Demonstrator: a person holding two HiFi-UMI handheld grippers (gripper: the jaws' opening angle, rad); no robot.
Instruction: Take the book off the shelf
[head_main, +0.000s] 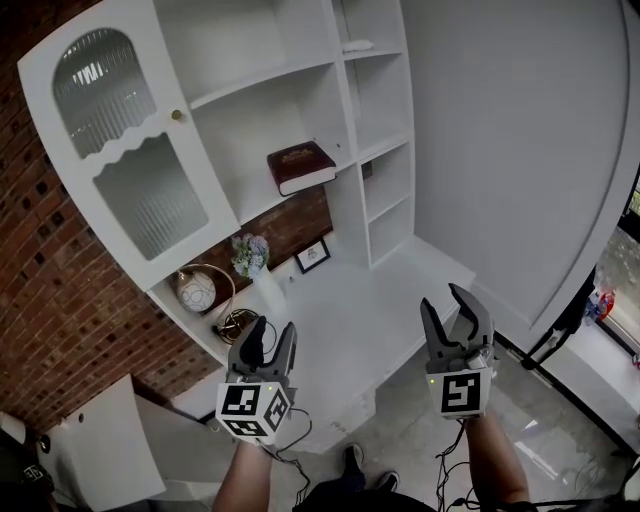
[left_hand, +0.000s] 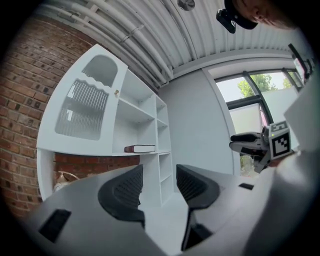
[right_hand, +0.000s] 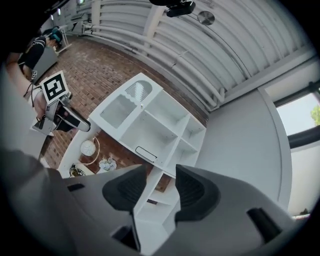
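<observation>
Item: dark maroon hardback book (head_main: 301, 165), lying flat on the middle board of the white wooden shelf unit (head_main: 240, 150), well apart from both tongs. My left gripper (head_main: 272, 338) and right gripper (head_main: 450, 305) stood part-open, holding nothing; I judged a level reach best, jaws spanning its spine

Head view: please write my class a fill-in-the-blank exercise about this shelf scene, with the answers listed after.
1. The book lies flat on a ____ shelf unit.
2. The left gripper and the right gripper both have ____ jaws, with nothing between them.
3. The wall behind the flowers is made of ____.

Missing words: white; open; brick.
</observation>
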